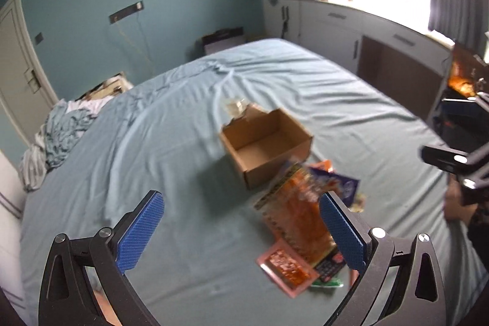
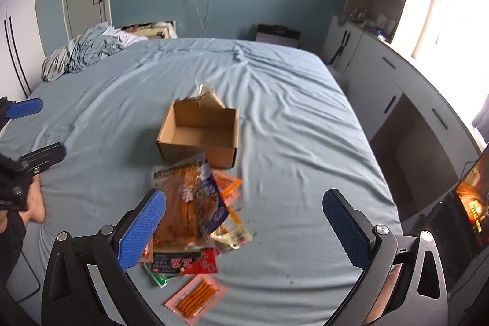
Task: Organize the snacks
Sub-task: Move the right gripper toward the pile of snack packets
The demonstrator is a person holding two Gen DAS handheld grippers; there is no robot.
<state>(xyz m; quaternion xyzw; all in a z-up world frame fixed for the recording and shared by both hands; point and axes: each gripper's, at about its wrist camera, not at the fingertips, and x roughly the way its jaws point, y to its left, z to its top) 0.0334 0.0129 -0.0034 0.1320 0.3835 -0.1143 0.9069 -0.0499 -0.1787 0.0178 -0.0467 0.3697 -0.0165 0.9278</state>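
Note:
An open, empty cardboard box (image 1: pixel 269 139) (image 2: pixel 200 133) sits on the blue bed. A pile of snack packets lies just in front of it, topped by a large orange packet (image 1: pixel 301 210) (image 2: pixel 183 203) and a blue-white packet (image 1: pixel 339 184) (image 2: pixel 212 197). A pink packet of orange sticks (image 1: pixel 287 265) (image 2: pixel 197 297) lies nearest me. My left gripper (image 1: pixel 241 231) is open and empty above the bed, left of the pile. My right gripper (image 2: pixel 244 228) is open and empty, above the pile's right side. The other gripper shows at each view's edge (image 1: pixel 452 161) (image 2: pixel 33 136).
The bed's blue sheet (image 2: pixel 305 127) is wrinkled. Crumpled bedding (image 2: pixel 82 51) lies at the far left corner. White cabinets (image 2: pixel 382 75) and a bright window run along the right side. A screen (image 2: pixel 473 203) glows orange at the right.

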